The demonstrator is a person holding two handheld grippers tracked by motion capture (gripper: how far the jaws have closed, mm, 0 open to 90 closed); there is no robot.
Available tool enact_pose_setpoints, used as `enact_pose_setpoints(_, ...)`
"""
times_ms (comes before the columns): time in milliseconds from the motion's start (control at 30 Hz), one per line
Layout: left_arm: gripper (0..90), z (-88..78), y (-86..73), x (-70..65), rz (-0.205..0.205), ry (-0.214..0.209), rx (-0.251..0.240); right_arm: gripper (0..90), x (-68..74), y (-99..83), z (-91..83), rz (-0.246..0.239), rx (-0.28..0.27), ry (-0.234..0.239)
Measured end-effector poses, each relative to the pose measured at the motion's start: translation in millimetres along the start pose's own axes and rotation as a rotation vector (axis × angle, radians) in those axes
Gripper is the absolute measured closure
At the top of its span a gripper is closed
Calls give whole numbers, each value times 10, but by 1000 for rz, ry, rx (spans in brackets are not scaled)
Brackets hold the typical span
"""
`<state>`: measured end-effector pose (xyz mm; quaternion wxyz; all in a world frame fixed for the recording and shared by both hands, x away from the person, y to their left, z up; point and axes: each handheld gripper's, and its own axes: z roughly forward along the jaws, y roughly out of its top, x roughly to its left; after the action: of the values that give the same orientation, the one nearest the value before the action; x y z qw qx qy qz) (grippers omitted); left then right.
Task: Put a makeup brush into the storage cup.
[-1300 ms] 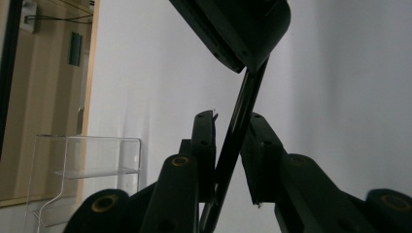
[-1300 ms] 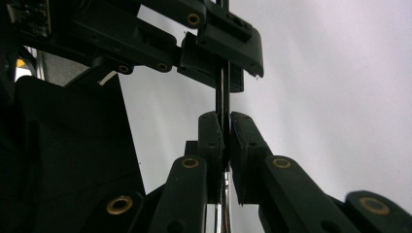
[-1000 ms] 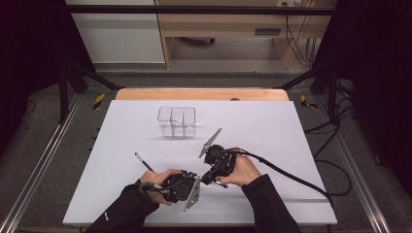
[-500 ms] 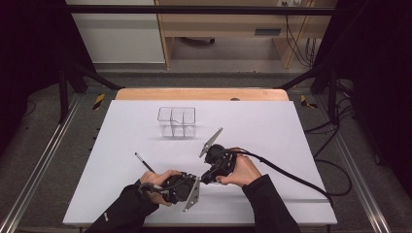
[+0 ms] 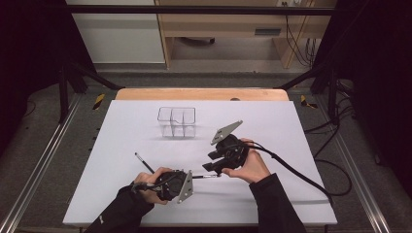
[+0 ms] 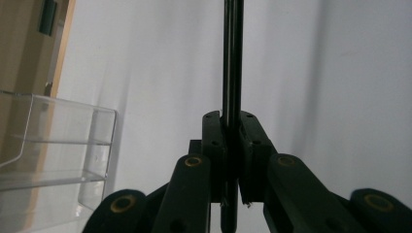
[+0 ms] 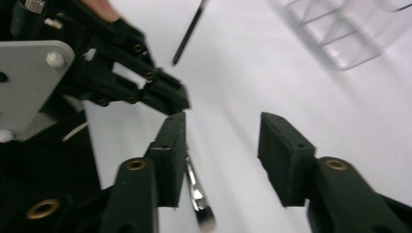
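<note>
My left gripper (image 5: pixel 195 177) lies low on the white table, shut on the thin black handle of a makeup brush (image 6: pixel 232 73). The brush (image 5: pixel 206 176) sticks out to the right, with its metal ferrule and bristle tip (image 7: pixel 198 196) under my right gripper. The right gripper (image 5: pixel 213 162) hovers just above that end. Its jaws have just been opening and now stand apart, with the brush beside the left finger (image 7: pixel 171 155) and not pressed. In the right gripper view, the left gripper (image 7: pixel 165 94) is at the upper left.
A second thin black brush (image 5: pixel 144 162) (image 7: pixel 189 31) lies on the table left of the left hand. A clear plastic organizer with compartments (image 5: pixel 177 121) (image 6: pixel 53 141) (image 7: pixel 350 34) stands further back. The right gripper's cable (image 5: pixel 301 177) trails off to the right.
The right gripper's jaws have opened off the brush's tip end, and that hand has lifted a little. The left gripper has kept still with the brush in it.
</note>
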<state>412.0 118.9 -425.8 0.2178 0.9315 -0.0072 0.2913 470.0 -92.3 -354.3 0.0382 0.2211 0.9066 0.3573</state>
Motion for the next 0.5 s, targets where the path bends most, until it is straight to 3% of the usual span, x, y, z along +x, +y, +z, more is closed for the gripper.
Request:
enact_pose_setpoints(233,828,10,-85,36,-119,0,-6,358,-44,-83,-149,49,-125,-99)
enact_pose_setpoints(333,829,13,-115,50,-168,0,-7,321,-66,-131,-204,78,-174,-117)
enact_pose_setpoints(500,829,13,-164,79,-263,5,-24,237,-84,-203,-253,101,-199,-150)
